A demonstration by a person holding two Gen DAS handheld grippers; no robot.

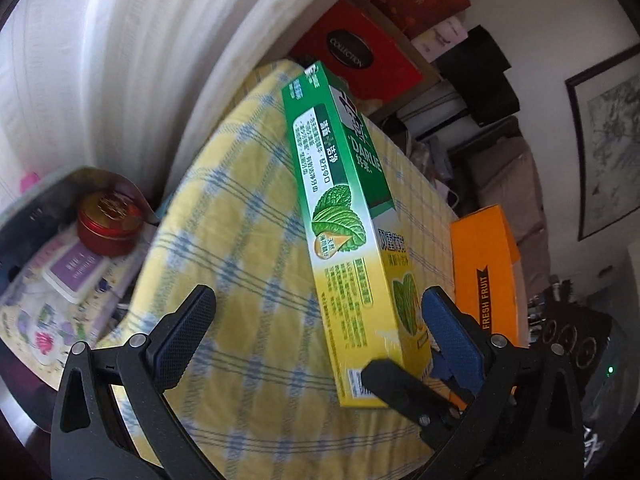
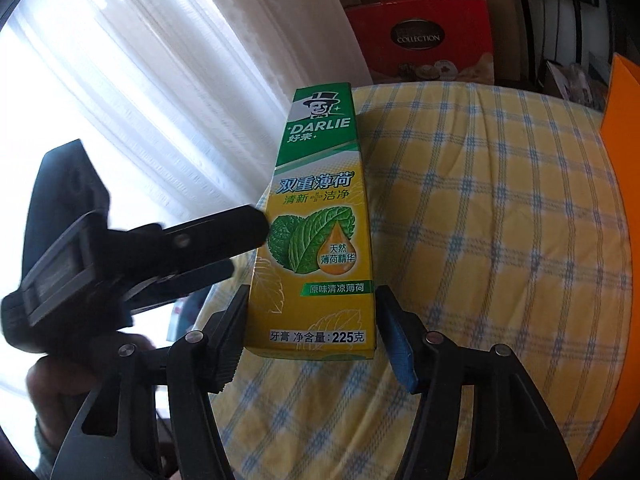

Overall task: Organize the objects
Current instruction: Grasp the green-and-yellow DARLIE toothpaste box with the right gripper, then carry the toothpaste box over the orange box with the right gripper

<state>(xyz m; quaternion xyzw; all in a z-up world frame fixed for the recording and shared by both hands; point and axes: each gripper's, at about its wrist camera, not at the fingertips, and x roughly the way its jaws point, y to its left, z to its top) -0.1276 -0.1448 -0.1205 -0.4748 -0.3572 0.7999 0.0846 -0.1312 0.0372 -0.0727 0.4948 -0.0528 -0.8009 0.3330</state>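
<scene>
The right gripper (image 2: 310, 338) clamps the near end of the toothpaste box (image 2: 320, 224); both pads press its long sides, and the box sticks out forward from the jaws, its printed face up toward the camera. In the left wrist view the same box (image 1: 340, 216) runs away from the lens above the cloth, with the right gripper (image 1: 420, 364) seen closed on its near end, one black finger and one blue pad on either side.

The left gripper (image 1: 320, 320) is spread wide with nothing between its fingers; its right blue pad lies just beside the box's near end, but whether it touches cannot be told. From the right wrist view the left gripper (image 2: 244, 236) comes in from the left, its tip close against the box's side.

Under both lies a yellow cloth (image 1: 240, 240) with a blue check, spread over a rounded, padded surface (image 2: 500, 240). An orange box (image 1: 484, 264) marked "FRESH FRUIT" stands at the cloth's right edge. Beyond the far edge sits a red box (image 2: 420, 40) labelled "COLLECTION", with more cartons stacked behind it. White curtains (image 2: 140, 80) hang at the left, brightly lit. Left of the cloth a red tin (image 1: 108, 224) sits on a floral tray (image 1: 32, 320) near a purple pack. A framed picture (image 1: 608, 148) hangs on the right wall.
</scene>
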